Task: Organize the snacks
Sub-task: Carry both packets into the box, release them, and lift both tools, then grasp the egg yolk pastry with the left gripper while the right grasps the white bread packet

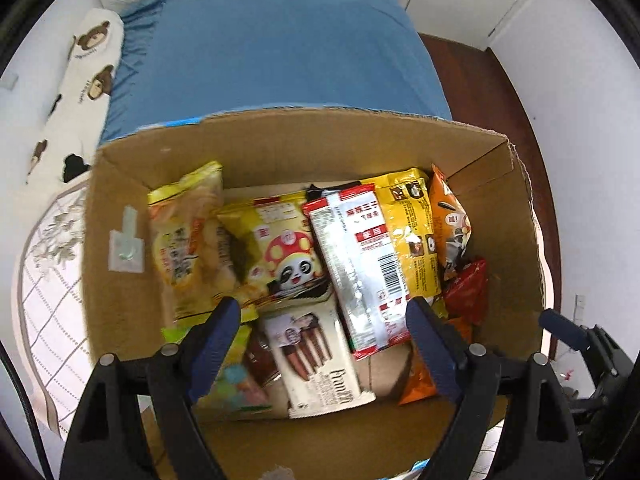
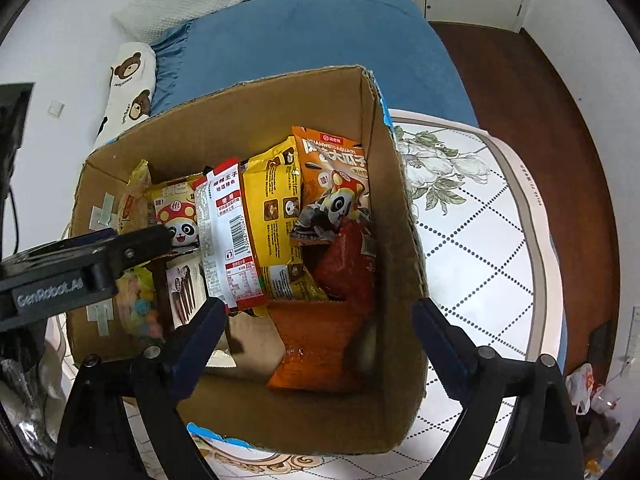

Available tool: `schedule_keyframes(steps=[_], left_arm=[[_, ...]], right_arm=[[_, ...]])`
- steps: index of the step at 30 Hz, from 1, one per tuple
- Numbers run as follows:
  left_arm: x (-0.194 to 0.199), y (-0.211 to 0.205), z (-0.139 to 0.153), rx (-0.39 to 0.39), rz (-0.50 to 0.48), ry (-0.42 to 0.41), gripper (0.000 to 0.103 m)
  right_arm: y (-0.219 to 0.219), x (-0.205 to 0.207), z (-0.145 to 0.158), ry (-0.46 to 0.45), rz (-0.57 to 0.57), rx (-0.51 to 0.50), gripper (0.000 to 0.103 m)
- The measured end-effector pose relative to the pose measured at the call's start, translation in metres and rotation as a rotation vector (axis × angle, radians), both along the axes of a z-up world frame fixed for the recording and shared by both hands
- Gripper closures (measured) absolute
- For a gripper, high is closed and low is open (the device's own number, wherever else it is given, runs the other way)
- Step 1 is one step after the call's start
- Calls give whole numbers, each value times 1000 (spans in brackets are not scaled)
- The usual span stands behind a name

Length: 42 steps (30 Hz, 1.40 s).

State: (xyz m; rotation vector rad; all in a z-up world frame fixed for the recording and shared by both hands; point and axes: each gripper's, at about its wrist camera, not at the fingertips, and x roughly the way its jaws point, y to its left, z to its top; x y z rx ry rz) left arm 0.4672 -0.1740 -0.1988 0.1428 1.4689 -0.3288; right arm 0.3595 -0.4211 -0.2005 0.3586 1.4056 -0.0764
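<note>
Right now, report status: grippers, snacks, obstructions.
Left gripper and right gripper open, empty, over the box. Snacks packed inside. Nothing in the way.

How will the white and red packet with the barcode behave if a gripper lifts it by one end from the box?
The white and red packet looks like thin glossy film, so it may slip and sag. It seems flat and probably light. It lies over the yellow packet, which might shift with it.

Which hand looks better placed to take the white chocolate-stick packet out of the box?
Left. Its open tongs hang right over the packet; the right tongs straddle the orange packet instead.
</note>
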Motion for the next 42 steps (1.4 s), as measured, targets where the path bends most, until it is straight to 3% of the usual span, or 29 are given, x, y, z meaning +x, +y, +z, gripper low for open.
schedule_keyframes(steps=[13,27,42], left_arm=[[-63,36,62,6,29,-243,19],[-147,66,115,-49,69,-412,19],[-213,85,162,-78,84,-548,19]], right_arm=[[16,-46,47,-120,24,-94,6],[48,-114,118,-304,67,-146,6],[61,-183,174,-446,37,-120,6]])
